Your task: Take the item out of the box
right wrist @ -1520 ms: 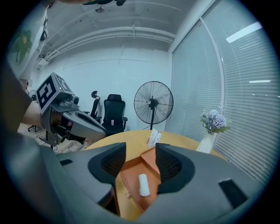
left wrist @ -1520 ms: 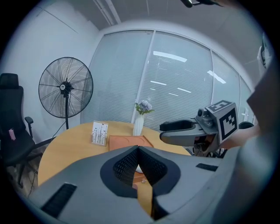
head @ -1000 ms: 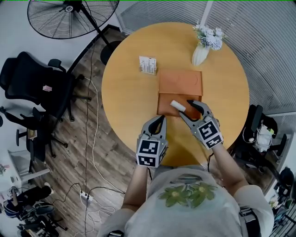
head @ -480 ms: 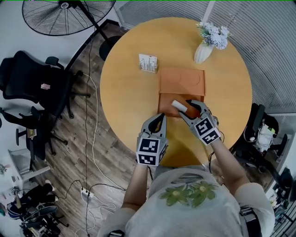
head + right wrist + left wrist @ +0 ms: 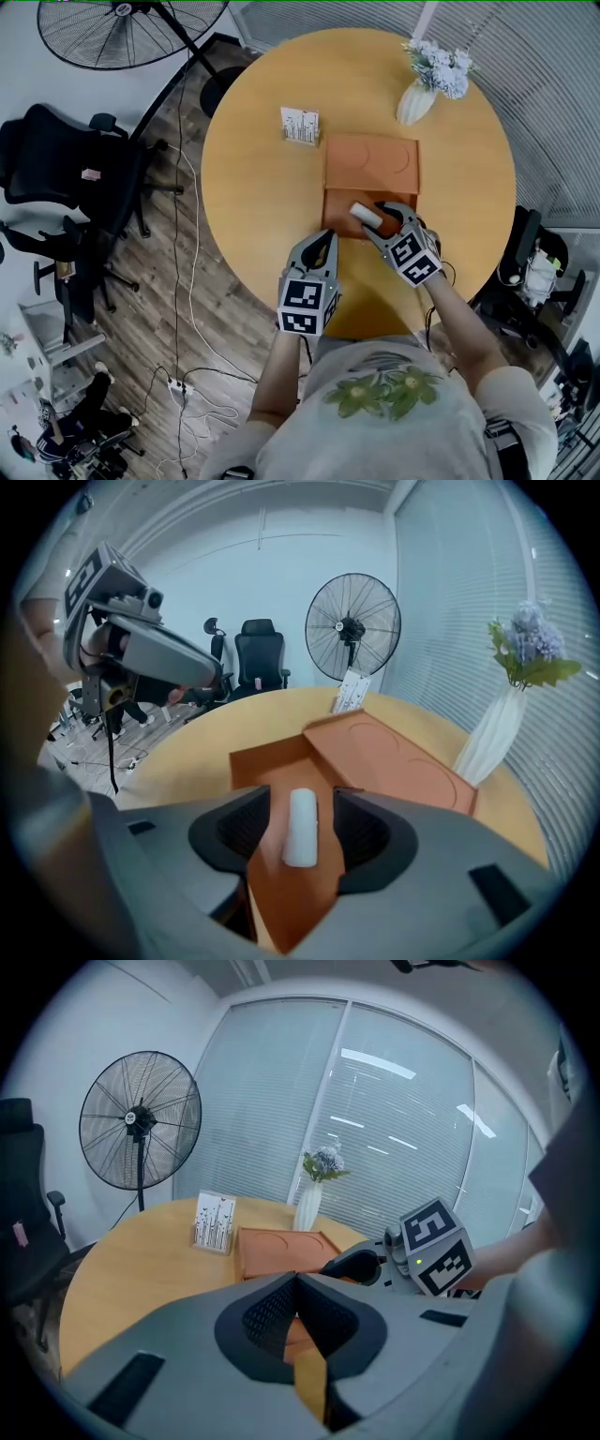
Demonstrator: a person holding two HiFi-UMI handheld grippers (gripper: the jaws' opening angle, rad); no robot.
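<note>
1. your right gripper (image 5: 379, 218) has its jaws spread, one on each side of the white cylinder (image 5: 301, 827). a thin gap shows on both sides, so nothing is pinched.
2. the white cylinder lies lengthwise between those jaws on the floor of the open orange box (image 5: 267, 761). its far end points away along the jaws.
3. the lid (image 5: 398, 761) of the box lies open and flat just beyond the right jaws' tips, off to their right, with two round recesses in its face.
4. your left gripper (image 5: 297, 1279) has its jaws pressed together at the tips, with nothing between them.
5. the left jaws sit at the near edge of the desk (image 5: 262, 187), just beside the near left corner of the box, and the right gripper is close on their right.
6. ahead of the left jaws and a little to their left stands a card holder (image 5: 214, 1222). a white vase (image 5: 309, 1206) of flowers stands farther ahead, past the lid.
7. a standing fan (image 5: 141, 1119) is on the floor far to the left of the left jaws, beyond the desk.
</note>
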